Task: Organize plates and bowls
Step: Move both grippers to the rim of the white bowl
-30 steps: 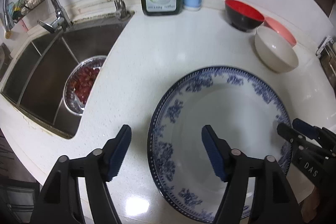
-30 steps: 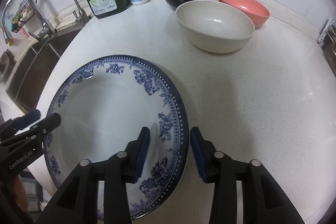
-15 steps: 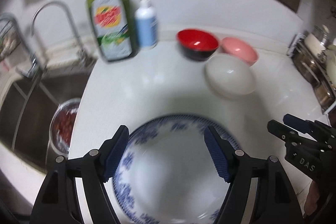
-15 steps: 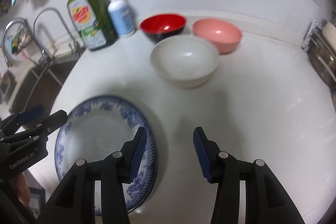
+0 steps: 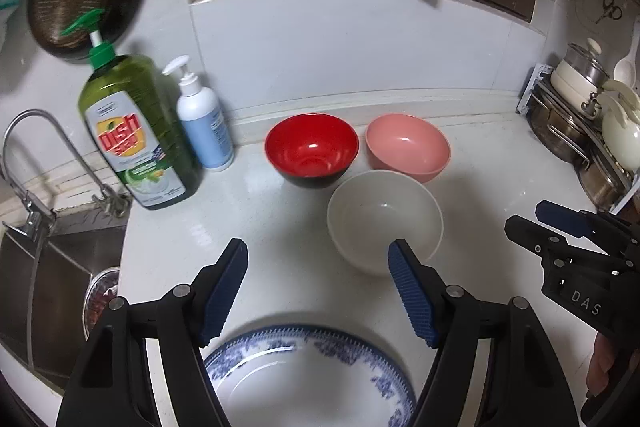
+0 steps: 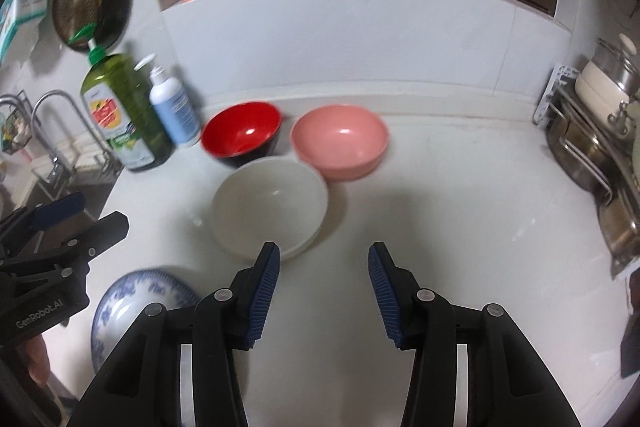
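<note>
My left gripper [image 5: 316, 289] is spread wide with nothing between its blue ribbed pads [image 5: 412, 301], held above the near edge of the white counter [image 5: 256, 211]. Below it, nearest to me, lies the blue-and-white plate [image 5: 308, 379], flat on the counter; only its far part shows between the fingers. My right gripper [image 6: 324, 291] is also spread and empty, over bare counter to the right of the plate, which appears low on the left in the right wrist view [image 6: 132, 303].

Beyond the plate, toward the middle of the counter, stands the white bowl [image 5: 384, 223], upright and empty. Farther back, near the wall, sit the red bowl [image 5: 311, 149] with its black outside and the pink bowl [image 5: 407, 147], side by side, the red one on the left. In the right wrist view the white bowl's rim overlaps both of them, but I cannot tell whether they touch. All three bowls are apart from the plate.

To the left of the red bowl, against the wall, stand a small white pump bottle [image 5: 204, 123] and a large green dish soap bottle [image 5: 136, 131], just beside each other. Left of those, the sink [image 5: 60, 287] drops away, with a curved tap [image 5: 48, 155] at its far edge. At the far right a rack [image 5: 580, 131] holds metal pots and pale lidded vessels.
</note>
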`<move>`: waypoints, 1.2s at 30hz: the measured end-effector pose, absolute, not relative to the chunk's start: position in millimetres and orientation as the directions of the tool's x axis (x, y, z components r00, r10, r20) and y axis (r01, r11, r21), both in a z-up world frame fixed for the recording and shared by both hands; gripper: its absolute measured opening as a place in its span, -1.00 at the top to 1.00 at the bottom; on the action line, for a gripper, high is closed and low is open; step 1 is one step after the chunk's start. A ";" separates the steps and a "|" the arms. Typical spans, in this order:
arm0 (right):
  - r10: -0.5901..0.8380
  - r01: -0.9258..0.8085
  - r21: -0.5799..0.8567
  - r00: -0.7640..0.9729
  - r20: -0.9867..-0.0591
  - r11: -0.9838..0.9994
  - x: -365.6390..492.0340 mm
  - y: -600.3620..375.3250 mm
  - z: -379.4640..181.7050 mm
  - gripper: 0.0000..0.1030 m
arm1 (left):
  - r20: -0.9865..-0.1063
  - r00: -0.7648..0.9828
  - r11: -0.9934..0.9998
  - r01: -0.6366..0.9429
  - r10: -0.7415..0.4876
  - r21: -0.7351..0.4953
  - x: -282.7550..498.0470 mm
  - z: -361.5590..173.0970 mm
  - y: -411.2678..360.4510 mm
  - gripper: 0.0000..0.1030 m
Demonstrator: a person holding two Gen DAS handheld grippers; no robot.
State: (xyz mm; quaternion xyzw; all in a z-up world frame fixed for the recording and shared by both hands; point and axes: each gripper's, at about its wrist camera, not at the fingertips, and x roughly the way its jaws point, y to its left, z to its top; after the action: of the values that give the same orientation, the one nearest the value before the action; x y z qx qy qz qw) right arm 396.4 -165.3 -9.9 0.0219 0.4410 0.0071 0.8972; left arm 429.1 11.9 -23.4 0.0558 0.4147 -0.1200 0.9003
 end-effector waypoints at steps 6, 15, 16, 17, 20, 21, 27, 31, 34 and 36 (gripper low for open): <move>0.070 -0.011 0.077 0.570 -0.819 0.997 432.2 -174.6 -17.1 0.08 | -0.798 0.572 0.956 0.292 -0.190 -0.018 461.3 -32.8 -0.2 -0.29; 0.122 0.000 0.136 0.447 -0.886 0.991 483.0 -178.4 -50.9 0.11 | -0.863 0.477 0.953 0.303 -0.165 -0.015 506.7 -64.9 -11.5 -0.17; 0.121 0.004 0.137 0.437 -0.891 0.991 486.4 -177.3 -54.4 0.12 | -0.870 0.463 0.951 0.309 -0.166 -0.017 510.1 -69.2 -12.7 -0.14; 0.125 0.012 0.143 0.422 -0.898 0.990 490.8 -177.4 -59.6 0.17 | -0.875 0.454 0.950 0.313 -0.167 -0.019 512.6 -72.1 -12.8 -0.12; 0.148 0.031 0.172 0.376 -0.915 0.985 500.0 -178.1 -74.3 0.27 | -0.895 0.409 0.945 0.324 -0.181 -0.043 522.2 -84.8 -14.6 -0.02; 0.157 0.036 0.183 0.363 -0.918 0.983 502.5 -178.1 -79.1 0.27 | -0.901 0.391 0.946 0.320 -0.188 -0.058 525.3 -90.1 -15.0 0.07; 0.167 0.059 0.194 0.310 -0.936 0.979 512.3 -174.6 -98.4 0.44 | -0.928 0.302 0.946 0.298 -0.216 -0.123 537.9 -111.8 -17.4 0.13; 0.173 0.074 0.201 0.287 -0.942 0.977 517.8 -175.1 -106.6 0.48 | -0.938 0.284 0.949 0.295 -0.200 -0.113 543.9 -122.2 -22.6 0.30; 0.173 0.080 0.202 0.277 -0.945 0.976 520.3 -174.3 -110.0 0.59 | -0.942 0.273 0.950 0.291 -0.195 -0.112 546.6 -127.4 -24.4 0.36; 0.163 0.078 0.190 0.272 -0.948 0.979 521.6 -173.1 -112.6 0.61 | -0.942 0.278 0.954 0.281 -0.189 -0.109 547.3 -129.2 -24.2 0.42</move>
State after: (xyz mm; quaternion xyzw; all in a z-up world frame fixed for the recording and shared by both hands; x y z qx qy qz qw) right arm 521.6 -173.1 -112.6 0.1000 0.6027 0.0268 0.7912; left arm 547.3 -24.2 -129.2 0.0392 0.5823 -0.1472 0.7985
